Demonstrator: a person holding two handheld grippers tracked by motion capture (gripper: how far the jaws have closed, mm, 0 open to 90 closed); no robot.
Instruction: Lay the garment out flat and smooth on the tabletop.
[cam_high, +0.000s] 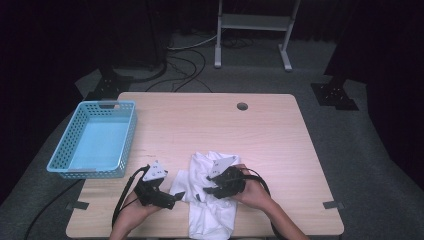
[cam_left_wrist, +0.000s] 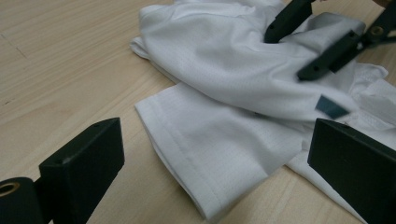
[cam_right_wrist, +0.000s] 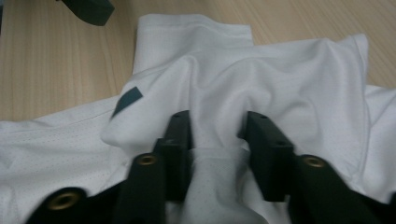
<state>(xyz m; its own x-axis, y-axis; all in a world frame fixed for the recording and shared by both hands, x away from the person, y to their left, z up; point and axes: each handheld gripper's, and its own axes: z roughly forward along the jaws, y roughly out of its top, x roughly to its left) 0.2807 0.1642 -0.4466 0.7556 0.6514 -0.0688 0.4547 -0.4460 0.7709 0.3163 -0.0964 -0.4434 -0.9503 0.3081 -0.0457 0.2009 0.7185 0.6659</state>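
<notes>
White shirt (cam_high: 212, 197) lies crumpled at bottom centre of table (cam_high: 260, 135), folding barely begun. Right gripper (cam_right_wrist: 218, 135) pinches a fabric ridge; left gripper (cam_high: 172, 200), jaws apart, hovers beside sleeve. Blue basket (cam_high: 75, 131) at left.

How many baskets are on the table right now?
1. The blue basket stands at the table's left edge in the high view, apart from the white shirt near the front edge. Nothing seems to hide another.

No words, numbers or brand marks can be read anywhere. The small dark tag (cam_right_wrist: 127, 100) on the white garment (cam_right_wrist: 261, 79) shows no legible print.
</notes>
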